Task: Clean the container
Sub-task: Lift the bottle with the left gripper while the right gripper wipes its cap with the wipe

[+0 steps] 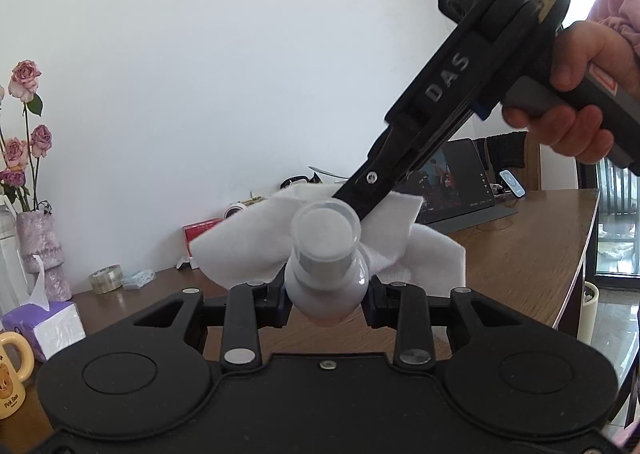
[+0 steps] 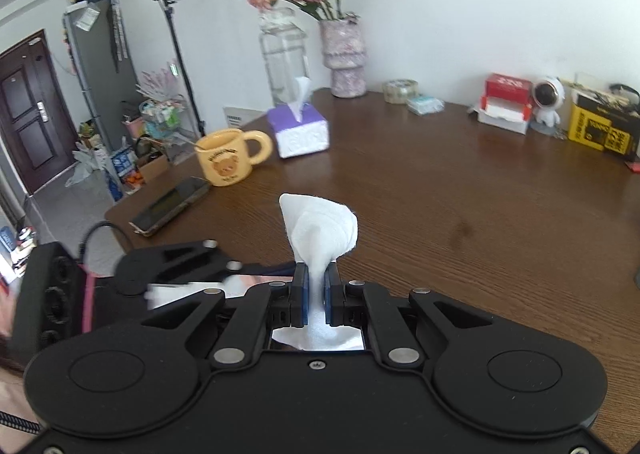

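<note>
Left hand-held gripper [image 1: 326, 294]: closed on a small clear container [image 1: 325, 254], held above the worktop [image 1: 520, 254], mouth facing the camera.
Right hand-held gripper [image 2: 316, 294]: clamped on a white cloth [image 2: 320, 230], which bunches up past the fingertips. In the left view the cloth spreads behind the container, touching it.
Worktop also bears: yellow mug [image 2: 228, 162], tissue box [image 2: 298, 132], vase of pink roses [image 2: 346, 58], phone [image 2: 170, 204].

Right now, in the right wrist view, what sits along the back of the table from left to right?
Yellow mug → tissue box → flower vase → tape roll → red and white box → astronaut figure → yellow and black box.
</note>
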The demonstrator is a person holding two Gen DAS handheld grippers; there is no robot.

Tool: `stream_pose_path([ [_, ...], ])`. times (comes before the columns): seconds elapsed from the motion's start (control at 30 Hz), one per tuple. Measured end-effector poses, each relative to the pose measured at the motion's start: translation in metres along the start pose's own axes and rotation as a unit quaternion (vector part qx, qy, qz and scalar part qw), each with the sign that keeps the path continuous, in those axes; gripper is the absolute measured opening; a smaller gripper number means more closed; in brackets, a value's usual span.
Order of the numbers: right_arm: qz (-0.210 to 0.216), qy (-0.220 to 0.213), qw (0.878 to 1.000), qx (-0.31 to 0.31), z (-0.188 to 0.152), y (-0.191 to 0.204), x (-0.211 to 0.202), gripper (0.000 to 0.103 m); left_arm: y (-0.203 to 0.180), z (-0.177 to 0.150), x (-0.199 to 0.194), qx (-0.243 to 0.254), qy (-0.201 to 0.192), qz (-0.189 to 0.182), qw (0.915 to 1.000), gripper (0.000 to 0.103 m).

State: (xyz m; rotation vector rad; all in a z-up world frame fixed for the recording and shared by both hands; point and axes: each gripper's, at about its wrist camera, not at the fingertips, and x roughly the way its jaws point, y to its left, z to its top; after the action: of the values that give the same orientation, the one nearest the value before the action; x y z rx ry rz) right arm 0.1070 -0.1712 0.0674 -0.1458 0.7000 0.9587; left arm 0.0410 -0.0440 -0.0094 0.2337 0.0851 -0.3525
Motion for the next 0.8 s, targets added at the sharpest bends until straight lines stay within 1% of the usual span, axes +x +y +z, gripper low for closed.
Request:
stream_pose_path([
  [0.13,0.024,-0.010,1.000,-0.014,0.000,0.019,-0.012,0.007,-0.001,-0.003,0.002,0.005,-0.001,0.001,1.0000,0.033],
  [0.23,0.033,-0.014,0.999,-0.019,0.000,0.027,-0.019,0.007,-0.002,-0.004,0.003,0.004,-0.003,-0.002,1.0000,0.033],
  [0.37,0.016,-0.008,1.000,-0.019,0.004,0.019,-0.017,0.007,-0.003,-0.006,0.001,0.005,-0.006,-0.004,1.0000,0.033],
  [0.53,-0.032,0.002,0.999,0.005,0.006,-0.010,-0.007,0.007,-0.006,-0.003,-0.004,0.006,-0.011,-0.001,0.9999,0.033],
  [0.6,-0.044,0.009,0.999,0.014,0.004,-0.019,-0.001,0.007,-0.005,-0.001,-0.003,0.006,-0.012,0.001,0.9999,0.033],
  [0.7,-0.043,0.014,0.999,0.020,0.002,-0.023,0.003,0.007,-0.004,-0.003,-0.003,0.007,-0.013,0.002,0.9999,0.033],
  [0.8,-0.027,0.000,1.000,0.009,0.001,-0.011,-0.005,0.007,-0.003,-0.001,-0.005,0.008,-0.011,0.004,0.9999,0.033],
])
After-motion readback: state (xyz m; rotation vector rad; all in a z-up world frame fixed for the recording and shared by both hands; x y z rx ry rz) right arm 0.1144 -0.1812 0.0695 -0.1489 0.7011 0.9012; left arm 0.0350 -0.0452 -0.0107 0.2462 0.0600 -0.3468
